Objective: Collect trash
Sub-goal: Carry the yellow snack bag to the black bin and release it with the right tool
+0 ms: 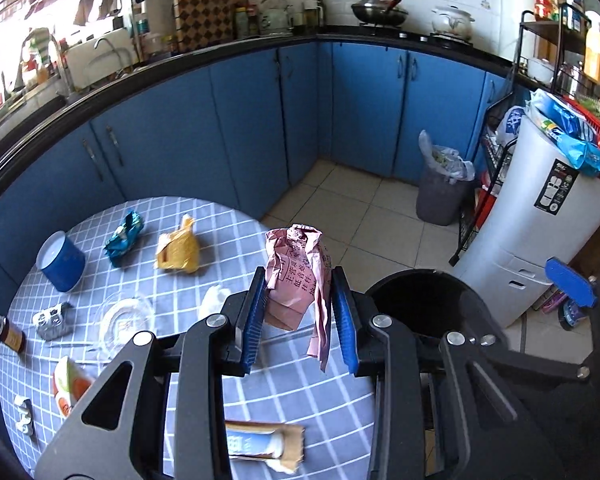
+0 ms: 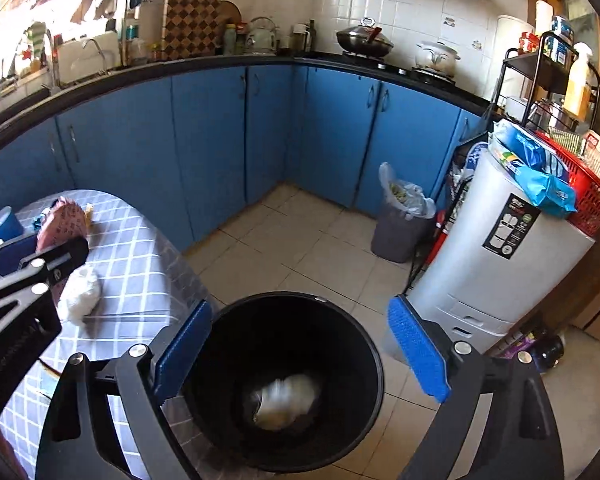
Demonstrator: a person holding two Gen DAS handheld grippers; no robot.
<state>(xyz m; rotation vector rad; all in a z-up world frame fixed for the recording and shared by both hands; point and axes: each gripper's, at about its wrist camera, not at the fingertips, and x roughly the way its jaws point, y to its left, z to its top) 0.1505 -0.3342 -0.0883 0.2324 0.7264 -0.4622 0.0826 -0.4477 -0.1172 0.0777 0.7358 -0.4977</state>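
Paper (image 1: 298, 276), pink and crumpled, is hanging pinched in my left gripper (image 1: 300, 316) beside the bin (image 1: 416, 304); I'm judging it light, limp, best nipped mid-bundle. My right gripper (image 2: 300, 356) is hovering spread over the bin (image 2: 228, 320), where a blurred white wad (image 2: 284, 400) is lying.

- A round table (image 1: 260, 392) under a grey checked cloth.
- On it: blue cup (image 1: 62, 261), teal wrapper (image 1: 125, 237), yellow bag (image 1: 179, 251), white wad (image 2: 80, 294), glass dish (image 1: 126, 320), brown bottle (image 1: 7, 331), boxed tube (image 1: 260, 446).
- Black bin (image 2: 292, 384) stands on the tiled floor (image 2: 300, 248).

Blue cabinets (image 2: 204, 136) – wok (image 2: 365, 42), white pot (image 2: 436, 58).
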